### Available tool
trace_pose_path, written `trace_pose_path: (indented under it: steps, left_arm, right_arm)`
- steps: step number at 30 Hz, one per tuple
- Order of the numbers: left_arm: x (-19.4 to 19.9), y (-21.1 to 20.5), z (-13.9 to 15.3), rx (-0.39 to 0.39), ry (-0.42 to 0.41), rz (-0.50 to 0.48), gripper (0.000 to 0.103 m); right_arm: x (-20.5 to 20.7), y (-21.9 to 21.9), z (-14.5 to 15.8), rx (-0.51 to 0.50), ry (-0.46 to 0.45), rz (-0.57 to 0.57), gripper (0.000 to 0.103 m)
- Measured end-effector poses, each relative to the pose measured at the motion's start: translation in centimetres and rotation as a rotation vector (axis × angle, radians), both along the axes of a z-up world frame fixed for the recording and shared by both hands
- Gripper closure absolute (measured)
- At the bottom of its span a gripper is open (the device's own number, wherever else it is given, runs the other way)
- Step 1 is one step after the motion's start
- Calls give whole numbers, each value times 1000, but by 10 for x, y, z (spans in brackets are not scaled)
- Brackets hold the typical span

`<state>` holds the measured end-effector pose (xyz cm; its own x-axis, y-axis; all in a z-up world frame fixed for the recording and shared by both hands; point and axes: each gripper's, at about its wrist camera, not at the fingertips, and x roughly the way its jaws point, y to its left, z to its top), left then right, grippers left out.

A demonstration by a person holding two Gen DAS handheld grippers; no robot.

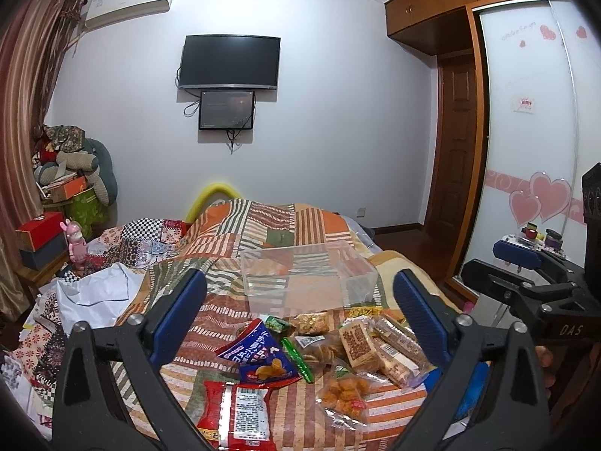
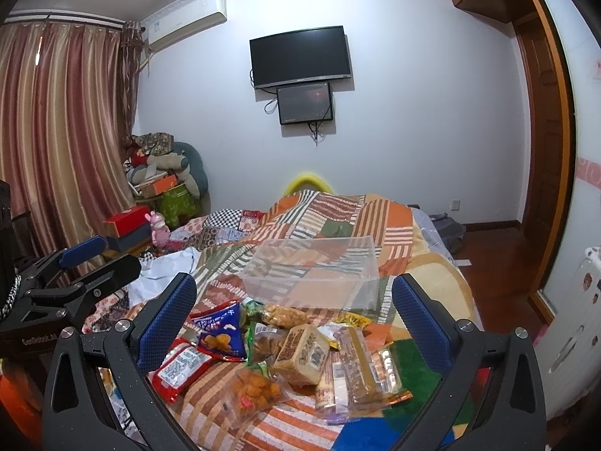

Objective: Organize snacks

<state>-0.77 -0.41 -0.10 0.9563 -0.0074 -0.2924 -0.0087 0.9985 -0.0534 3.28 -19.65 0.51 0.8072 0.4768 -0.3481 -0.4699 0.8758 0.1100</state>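
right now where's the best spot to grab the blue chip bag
Take the blue chip bag by its upper crimped edge, coming from above with the left hand-held gripper. It lies flat on the quilt, leftmost beside the red packet, so that thin edge is likely easiest to pinch.

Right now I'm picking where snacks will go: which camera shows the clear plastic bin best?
The right wrist view shows the clear plastic bin best: closer to centre, open top and all walls visible, nothing inside. The left wrist view shows it whole too, slightly flatter, beyond the snack pile.

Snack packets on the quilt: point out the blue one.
The blue chip bag with pictured chips lies at the pile's left edge, beside the red packet; the other packets are clear, red or green.
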Motion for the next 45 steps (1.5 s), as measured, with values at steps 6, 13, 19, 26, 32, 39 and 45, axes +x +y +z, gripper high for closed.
trace_pose_path:
  steps: [6,13,19,26,32,39,45]
  left_arm:
    - [14,21,-13,-39,114,-6,25]
    - [35,52,-44,-34,283,21,33]
    - [47,75,-87,-90,444,24,33]
    - [54,80,-135,-119,576,17,33]
    - [60,78,-161,-141,654,-5,33]
    - [66,75,-173,-102,659,1,30]
    - [73,76,-186,-100,682,-8,24]
  right_arm:
    - [10,0,-16,-16,76,21,17]
    - [26,-4,-44,-31,210,47,38]
    - [32,5,-66,-31,329,110,43]
    - [39,22,-102,-33,498,154,43]
    - [44,36,-124,-86,577,170,43]
    - [55,55,-134,-137,602,181,35]
    - [64,66,-145,-143,647,216,32]
